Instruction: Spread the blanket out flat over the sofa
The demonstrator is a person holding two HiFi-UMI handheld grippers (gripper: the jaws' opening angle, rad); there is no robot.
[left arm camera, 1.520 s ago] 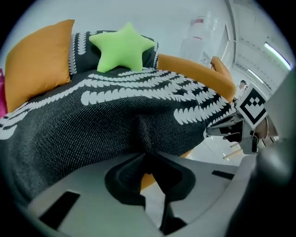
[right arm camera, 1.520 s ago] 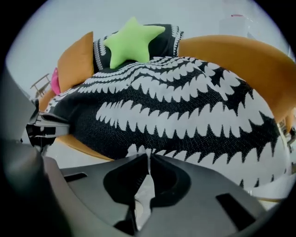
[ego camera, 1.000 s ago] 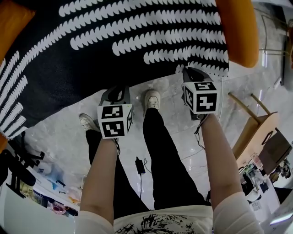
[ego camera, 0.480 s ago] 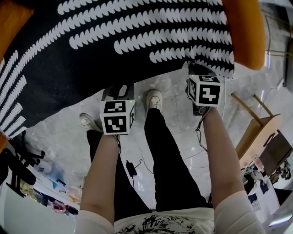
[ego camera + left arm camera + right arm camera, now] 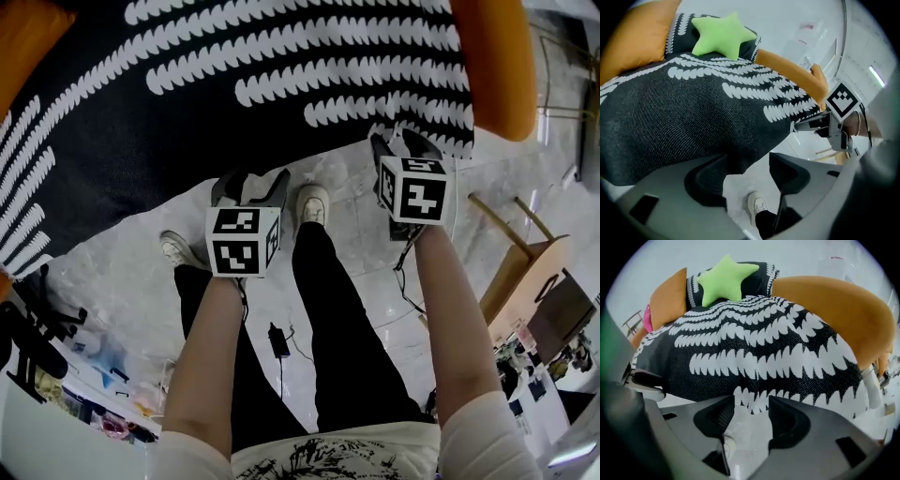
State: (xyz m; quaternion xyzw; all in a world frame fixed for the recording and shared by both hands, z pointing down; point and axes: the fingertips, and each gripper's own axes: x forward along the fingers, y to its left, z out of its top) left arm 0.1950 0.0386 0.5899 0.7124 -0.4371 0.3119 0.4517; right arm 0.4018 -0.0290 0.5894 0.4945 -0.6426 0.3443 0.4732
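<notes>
A black blanket with rows of white leaf shapes lies over the orange sofa, and its hem hangs down the front. My left gripper is at the hem's lower edge. Its jaws are opening, and the dark hem dips between them with the pads apart from it. Farther right along the hem is my right gripper. Its jaws are opening too, and the patterned edge hangs just between the tips, unpressed. A green star pillow rests on the blanket at the sofa's back.
The person's legs and white shoes stand on the pale marble floor below the sofa. A black charger with its cable lies between the feet. A wooden chair stands at the right. Assorted clutter sits at the lower left.
Both grippers' jaws have come apart and let go of the blanket's hem. The hem now hangs free at the sofa front. The hands have barely shifted.
</notes>
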